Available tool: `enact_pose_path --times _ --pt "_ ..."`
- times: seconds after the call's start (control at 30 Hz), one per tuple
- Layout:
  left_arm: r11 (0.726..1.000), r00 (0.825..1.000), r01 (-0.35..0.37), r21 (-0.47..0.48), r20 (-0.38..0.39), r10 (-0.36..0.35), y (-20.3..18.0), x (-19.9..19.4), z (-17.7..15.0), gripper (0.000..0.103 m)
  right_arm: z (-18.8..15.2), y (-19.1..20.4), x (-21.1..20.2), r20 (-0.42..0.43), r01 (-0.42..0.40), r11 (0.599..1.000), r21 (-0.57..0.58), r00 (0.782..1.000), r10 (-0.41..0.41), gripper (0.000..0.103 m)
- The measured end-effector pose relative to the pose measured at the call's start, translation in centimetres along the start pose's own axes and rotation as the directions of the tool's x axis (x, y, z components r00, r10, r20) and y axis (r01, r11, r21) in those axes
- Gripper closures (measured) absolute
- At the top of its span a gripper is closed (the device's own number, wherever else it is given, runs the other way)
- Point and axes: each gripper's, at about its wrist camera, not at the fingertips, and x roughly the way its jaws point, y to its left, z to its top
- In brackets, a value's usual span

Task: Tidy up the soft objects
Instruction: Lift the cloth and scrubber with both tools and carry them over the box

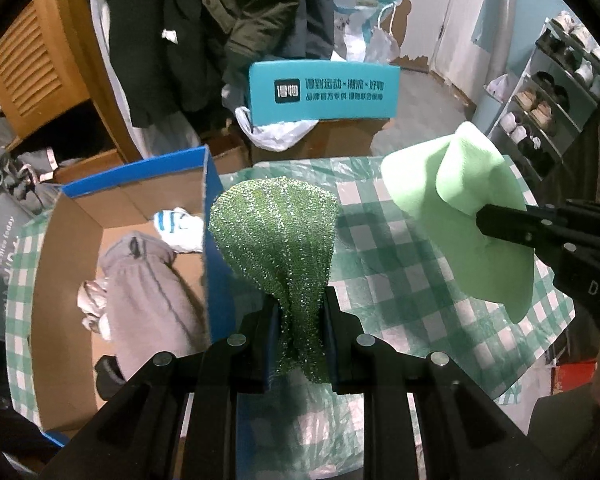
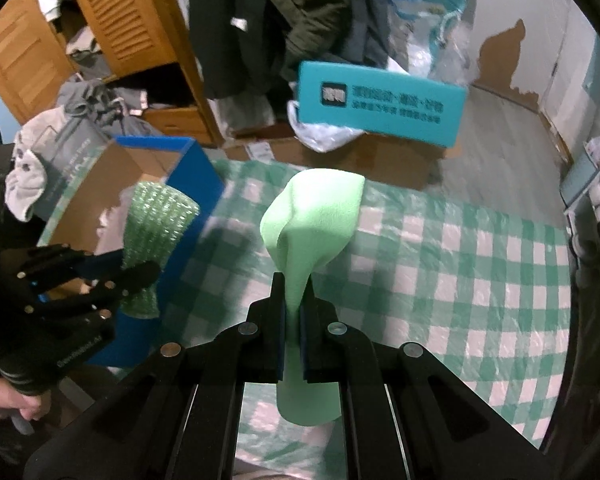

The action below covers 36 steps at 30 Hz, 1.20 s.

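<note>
- Left wrist view: the left gripper (image 1: 300, 312) is clamped on a sparkly green mesh scrubbing cloth (image 1: 276, 236), held above the checkered tablecloth (image 1: 400, 248) at its left edge, beside the open cardboard box (image 1: 76, 240).
- Right wrist view: the right gripper (image 2: 294, 304) pinches a pale green foam cloth (image 2: 312, 216) above the tablecloth's middle.

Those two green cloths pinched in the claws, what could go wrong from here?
The mesh cloth hangs by a narrow bunched pinch in the left gripper, right at the box wall; it might snag there or slip free. The smooth cloth, squeezed thin in the right gripper, could slide out onto the checkered table.
</note>
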Motion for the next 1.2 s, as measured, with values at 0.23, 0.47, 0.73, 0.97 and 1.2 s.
enact_pose_path --times 0.23,0.47,0.73,0.97,1.2 --pt "1.0 1.0 -0.005 -0.016 0.018 0.005 1.7 -1.5 -0.4 0.083 1.0 3.0 -1.0 0.03 -0.043 0.998 -0.043 0.999 0.044 0.098" --pt "0.999 0.999 -0.014 -0.049 0.032 0.016 4.0 -2.4 -0.9 0.083 2.3 5.5 -0.9 0.036 -0.076 0.994 -0.077 0.996 0.078 0.098" --pt "0.996 0.999 -0.025 -0.09 0.038 0.029 6.5 -2.8 -1.3 0.083 3.4 8.5 0.3 0.018 -0.097 0.989 -0.113 0.995 0.1 0.098" --pt "0.991 0.999 -0.032 -0.133 0.035 0.037 9.3 -2.9 -1.8 0.083 4.5 11.4 1.1 0.005 -0.117 0.981 -0.152 0.993 0.119 0.098" --pt "0.982 0.998 -0.046 -0.185 0.023 0.052 12.3 -2.7 -2.6 0.083 5.3 14.4 2.5 -0.024 -0.138 0.973 -0.185 0.99 0.136 0.098"
